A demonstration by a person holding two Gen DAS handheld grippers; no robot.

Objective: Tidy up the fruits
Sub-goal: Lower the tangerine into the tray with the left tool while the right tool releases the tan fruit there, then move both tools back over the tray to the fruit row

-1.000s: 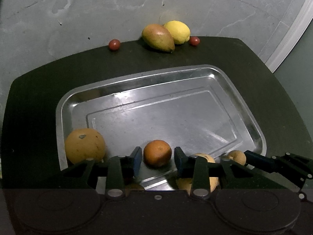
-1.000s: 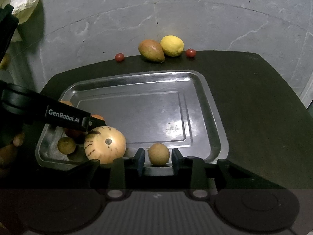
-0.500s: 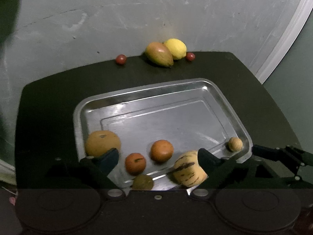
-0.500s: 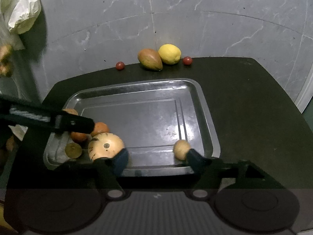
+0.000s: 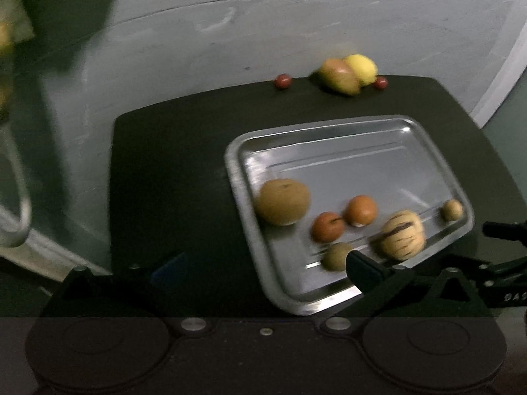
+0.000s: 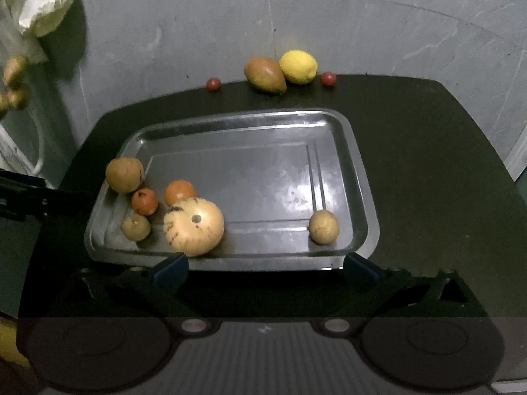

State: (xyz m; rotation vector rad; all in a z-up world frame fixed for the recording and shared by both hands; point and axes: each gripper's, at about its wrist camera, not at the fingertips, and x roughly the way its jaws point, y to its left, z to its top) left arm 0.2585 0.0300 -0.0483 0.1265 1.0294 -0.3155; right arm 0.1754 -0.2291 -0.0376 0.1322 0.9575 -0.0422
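Note:
A steel tray (image 6: pixel 359 177) (image 5: pixel 237 171) lies on a dark round table (image 6: pixel 428 151). In it sit a brown round fruit (image 6: pixel 124 174) (image 5: pixel 283 201), two small orange fruits (image 6: pixel 145 201) (image 6: pixel 179 191), a striped pale melon (image 6: pixel 193 226) (image 5: pixel 401 234), a small greenish fruit (image 6: pixel 135 227) and a small tan fruit (image 6: pixel 323 226) (image 5: pixel 452 210). Behind the tray lie a mango (image 6: pixel 264 75), a lemon (image 6: pixel 298 66) and two cherry tomatoes (image 6: pixel 213 84) (image 6: pixel 328 78). My right gripper (image 6: pixel 263 271) is open and empty at the tray's near edge. My left gripper (image 5: pixel 266 268) is open and empty, left of the tray's near corner.
A grey wall rises right behind the table. A crumpled white bag (image 6: pixel 46 3) hangs at the upper left, with a metal stand (image 5: pixel 19 204) below it. The tray's far half (image 6: pixel 250 151) is bare. The left gripper's arm (image 6: pixel 29 194) reaches in from the left.
Both grippers opened, releasing an orange fruit and the tan fruit into the tray, and pulled back. The left view has swung leftward and is blurred with motion.

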